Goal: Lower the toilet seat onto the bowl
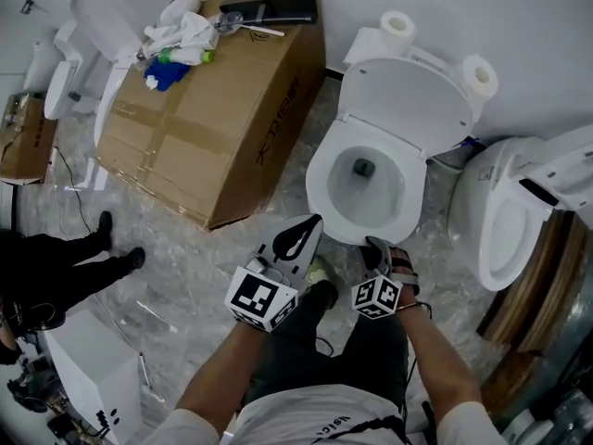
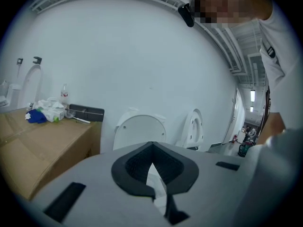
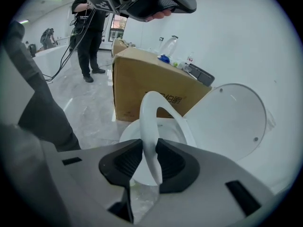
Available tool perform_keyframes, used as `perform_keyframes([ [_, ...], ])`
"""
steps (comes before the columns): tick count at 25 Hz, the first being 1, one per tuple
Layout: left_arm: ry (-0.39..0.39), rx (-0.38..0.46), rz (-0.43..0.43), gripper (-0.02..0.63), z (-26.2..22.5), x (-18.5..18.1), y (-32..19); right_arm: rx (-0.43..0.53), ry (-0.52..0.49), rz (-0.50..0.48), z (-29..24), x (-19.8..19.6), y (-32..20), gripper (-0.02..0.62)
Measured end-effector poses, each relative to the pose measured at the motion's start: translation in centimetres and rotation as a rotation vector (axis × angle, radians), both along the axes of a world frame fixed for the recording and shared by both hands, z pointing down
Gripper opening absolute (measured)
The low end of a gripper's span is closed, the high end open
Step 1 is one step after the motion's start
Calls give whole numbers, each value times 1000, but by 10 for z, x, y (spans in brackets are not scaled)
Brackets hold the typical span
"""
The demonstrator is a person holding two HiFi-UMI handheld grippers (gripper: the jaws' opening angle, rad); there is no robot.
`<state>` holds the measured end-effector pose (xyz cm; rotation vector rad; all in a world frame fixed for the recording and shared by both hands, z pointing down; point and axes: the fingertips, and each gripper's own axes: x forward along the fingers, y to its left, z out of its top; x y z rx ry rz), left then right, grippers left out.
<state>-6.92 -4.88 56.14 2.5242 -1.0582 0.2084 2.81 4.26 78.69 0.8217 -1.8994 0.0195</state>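
The white toilet bowl (image 1: 326, 204) stands ahead of me with its lid (image 1: 408, 100) tipped back against the wall. In the right gripper view the thin white seat (image 3: 147, 119) slants over the bowl (image 3: 125, 134) beside the raised lid (image 3: 232, 117). My right gripper (image 3: 145, 148) is shut on the seat's front edge, a dark pad on each side. From above, the right gripper (image 1: 373, 245) sits at the bowl's front rim. My left gripper (image 1: 310, 225) hovers just left of it, shut and empty. Its view (image 2: 151, 148) looks at the lid (image 2: 139, 131).
A big cardboard box (image 1: 213, 100) with clutter on top lies left of the toilet. A second toilet (image 1: 505, 211) stands close on the right. Two paper rolls (image 1: 398, 24) (image 1: 480, 74) flank the cistern. A person in black (image 1: 65, 267) is at the left.
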Motion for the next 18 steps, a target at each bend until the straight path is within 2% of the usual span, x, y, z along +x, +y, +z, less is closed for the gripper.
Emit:
perform_keyframes([
  [10,-30,-36,-22,8,57,-15,7,-142,30,-92,91,-18,32,129],
  [18,-50,-64,-20,8,93,-19,13,-208,76,-149,158,-25,45,144],
])
